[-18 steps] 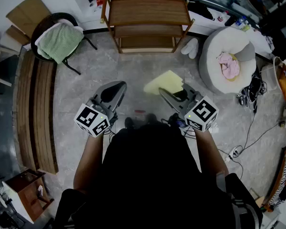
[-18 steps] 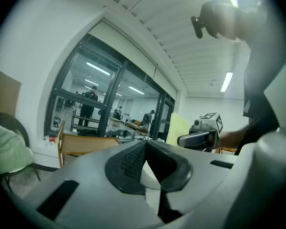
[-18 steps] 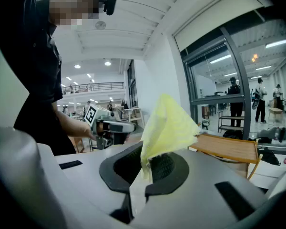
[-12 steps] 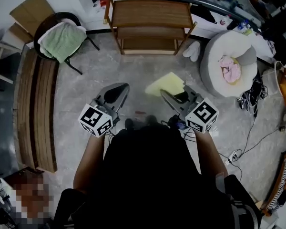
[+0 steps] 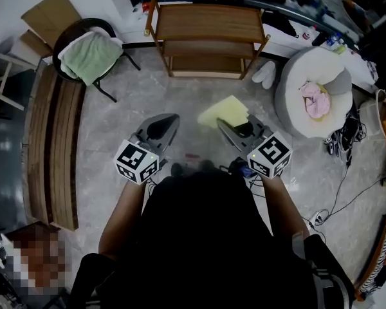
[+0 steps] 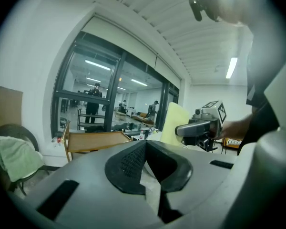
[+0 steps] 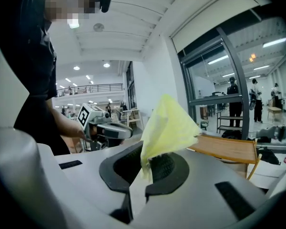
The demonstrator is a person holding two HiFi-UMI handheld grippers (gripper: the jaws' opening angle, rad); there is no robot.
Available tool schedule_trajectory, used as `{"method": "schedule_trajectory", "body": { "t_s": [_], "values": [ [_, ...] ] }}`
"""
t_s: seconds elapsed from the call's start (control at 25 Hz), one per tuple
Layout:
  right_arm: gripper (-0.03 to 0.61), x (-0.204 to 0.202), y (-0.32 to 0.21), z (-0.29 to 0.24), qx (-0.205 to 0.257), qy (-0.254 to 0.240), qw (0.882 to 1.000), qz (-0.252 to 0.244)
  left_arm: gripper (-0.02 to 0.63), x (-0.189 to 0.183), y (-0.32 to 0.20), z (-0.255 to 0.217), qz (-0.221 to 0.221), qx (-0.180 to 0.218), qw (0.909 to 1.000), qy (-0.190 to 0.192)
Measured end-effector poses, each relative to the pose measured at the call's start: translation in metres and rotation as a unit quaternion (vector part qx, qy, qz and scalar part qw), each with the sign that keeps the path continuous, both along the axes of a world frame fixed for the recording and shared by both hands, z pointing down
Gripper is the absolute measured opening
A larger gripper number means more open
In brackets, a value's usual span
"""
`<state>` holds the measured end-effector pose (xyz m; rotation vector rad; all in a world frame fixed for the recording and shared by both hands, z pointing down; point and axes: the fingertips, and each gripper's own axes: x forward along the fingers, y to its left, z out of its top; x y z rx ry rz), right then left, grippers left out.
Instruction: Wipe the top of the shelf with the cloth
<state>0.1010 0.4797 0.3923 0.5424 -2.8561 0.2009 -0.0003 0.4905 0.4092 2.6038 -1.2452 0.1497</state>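
Head view: the shelf (image 5: pixel 209 21) sits slightly lower in the frame than it did 0.7 s ago, and the 2 marker cubes have drifted forward over the floor (image 5: pixel 180 95). From this I judge that the person is walking up to it. The right hand-held gripper (image 5: pixel 233 126) carries the yellow cloth (image 5: pixel 222 111) out ahead, just as before. The left hand-held gripper (image 5: pixel 164 122) travels beside it. The cloth is well apart from the shelf's bare wooden top, so the wiping has not begun.

Left gripper view: the 2 jaws are pressed together with nothing between them. The shelf's top board shows beyond them, left of centre. On the right is the other hand-held gripper, with the cloth standing up from it.

Right gripper view: the jaws are clamped on the cloth's lower corner, and the rest of the cloth rises in a loose peak above them. The shelf top lies behind it to the right, not touching.

This looks like the approach, nearly done. The next move calls for closing the last gap and laying the cloth flat on the top board, since the peak alone would wipe little.
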Motion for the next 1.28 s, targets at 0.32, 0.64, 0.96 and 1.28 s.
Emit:
{"method": "schedule_trajectory", "body": {
  "t_s": [0.32,0.64,0.96,1.28],
  "values": [
    [0.031,0.011,-0.023,0.004,0.006,0.01,1.0,-0.012,0.006,0.004,-0.012,-0.008,-0.021,0.004,0.9997,-0.013],
    [0.031,0.025,-0.057,0.013,0.011,0.021,0.999,-0.025,0.006,0.011,-0.027,0.009,-0.046,-0.012,0.9986,-0.021],
    [0.031,-0.007,-0.113,0.017,0.019,0.038,0.999,-0.031,0.006,-0.019,-0.075,0.012,-0.047,-0.008,0.9988,-0.013],
    [0.031,-0.067,-0.199,0.028,0.011,0.057,0.998,-0.018,0.006,-0.078,-0.165,0.023,-0.04,-0.017,0.999,-0.005]
  ]
}}
